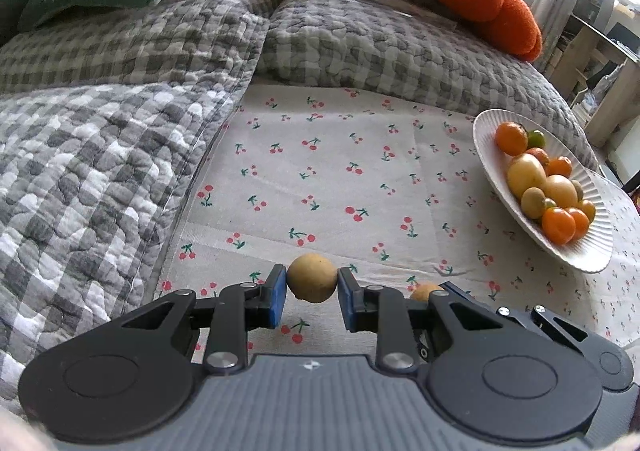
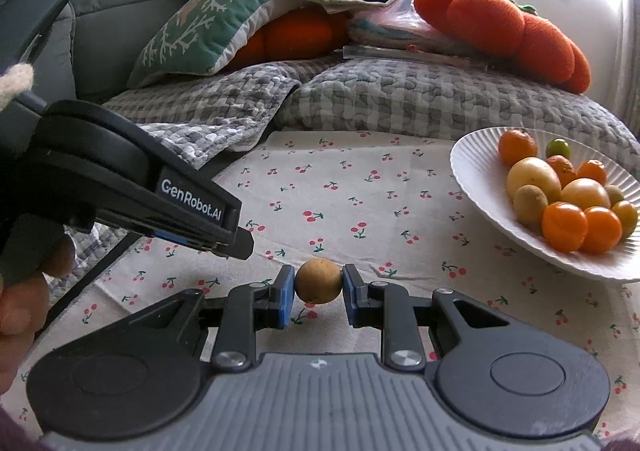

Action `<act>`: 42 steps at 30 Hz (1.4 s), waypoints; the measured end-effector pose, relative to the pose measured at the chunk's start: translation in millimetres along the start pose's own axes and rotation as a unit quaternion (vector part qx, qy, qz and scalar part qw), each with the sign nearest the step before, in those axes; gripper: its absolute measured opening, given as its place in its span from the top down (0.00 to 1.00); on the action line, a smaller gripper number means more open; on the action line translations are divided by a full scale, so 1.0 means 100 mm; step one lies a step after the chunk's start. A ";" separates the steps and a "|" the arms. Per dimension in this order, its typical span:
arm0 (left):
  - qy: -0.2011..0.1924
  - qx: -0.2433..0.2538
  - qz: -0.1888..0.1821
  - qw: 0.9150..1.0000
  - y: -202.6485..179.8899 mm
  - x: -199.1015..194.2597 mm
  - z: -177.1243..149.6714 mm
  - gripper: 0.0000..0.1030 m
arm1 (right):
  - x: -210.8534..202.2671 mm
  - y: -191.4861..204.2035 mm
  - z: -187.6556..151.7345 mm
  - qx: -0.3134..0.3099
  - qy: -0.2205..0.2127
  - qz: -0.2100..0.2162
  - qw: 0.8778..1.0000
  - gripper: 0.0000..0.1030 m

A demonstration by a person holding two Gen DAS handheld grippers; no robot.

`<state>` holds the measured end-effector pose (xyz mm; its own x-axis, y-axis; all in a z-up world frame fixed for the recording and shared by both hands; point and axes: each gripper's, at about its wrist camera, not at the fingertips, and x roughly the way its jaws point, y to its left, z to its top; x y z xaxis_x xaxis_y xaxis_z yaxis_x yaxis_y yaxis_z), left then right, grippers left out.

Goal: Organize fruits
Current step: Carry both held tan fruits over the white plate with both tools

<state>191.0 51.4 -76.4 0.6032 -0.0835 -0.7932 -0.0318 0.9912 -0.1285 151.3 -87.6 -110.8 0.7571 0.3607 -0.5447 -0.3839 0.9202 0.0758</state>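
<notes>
My left gripper (image 1: 312, 283) is shut on a small round tan fruit (image 1: 312, 278) just above the cherry-print cloth (image 1: 320, 179). My right gripper (image 2: 319, 285) is shut on a second small tan fruit (image 2: 319, 281), which also peeks out behind the left gripper in the left wrist view (image 1: 424, 291). A white ribbed plate (image 1: 492, 175) to the right holds several oranges, yellow fruits, a kiwi and a green fruit; it also shows in the right wrist view (image 2: 476, 167). The left gripper's body (image 2: 160, 203) sits to the left of the right gripper.
Grey checked quilted cushions (image 1: 100, 155) border the cloth on the left and far side. Orange plush pillows (image 2: 512, 27), a green pillow (image 2: 208, 19) and a pile of clothes lie behind. Wooden shelving (image 1: 600, 63) stands at the far right.
</notes>
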 end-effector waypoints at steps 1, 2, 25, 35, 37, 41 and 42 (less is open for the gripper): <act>-0.002 0.003 0.000 1.000 -0.01 -0.02 0.00 0.79 | -0.03 0.00 0.00 -0.001 -0.001 -0.001 1.000 0.78; -0.005 0.006 0.000 1.000 -0.02 -0.03 0.00 0.79 | -0.04 0.00 0.00 -0.001 -0.001 -0.002 1.000 0.78; -0.065 0.038 -0.039 0.996 -0.41 -0.70 0.04 0.79 | -0.81 -0.35 0.41 0.017 -0.015 0.001 1.000 0.78; -0.077 0.029 -0.057 0.995 -0.60 -0.88 0.14 0.79 | -1.08 -0.59 0.61 0.001 -0.006 0.001 1.000 0.78; -0.079 0.031 -0.062 0.994 -0.68 -0.91 0.15 0.79 | -1.12 -0.65 0.63 -0.003 0.000 0.001 1.000 0.78; -0.082 0.038 -0.069 0.994 -0.82 -0.93 0.16 0.79 | -1.21 -0.76 0.64 -0.015 0.003 0.000 1.000 0.78; -0.081 0.040 -0.069 0.994 -0.84 -0.92 0.17 0.79 | -1.23 -0.81 0.64 -0.013 0.001 0.000 1.000 0.78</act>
<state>152.1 -22.7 17.3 0.7174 -0.2089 -0.6646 0.1201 0.9768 -0.1773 122.8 -196.4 4.0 0.7567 0.3598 -0.5459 -0.3965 0.9164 0.0544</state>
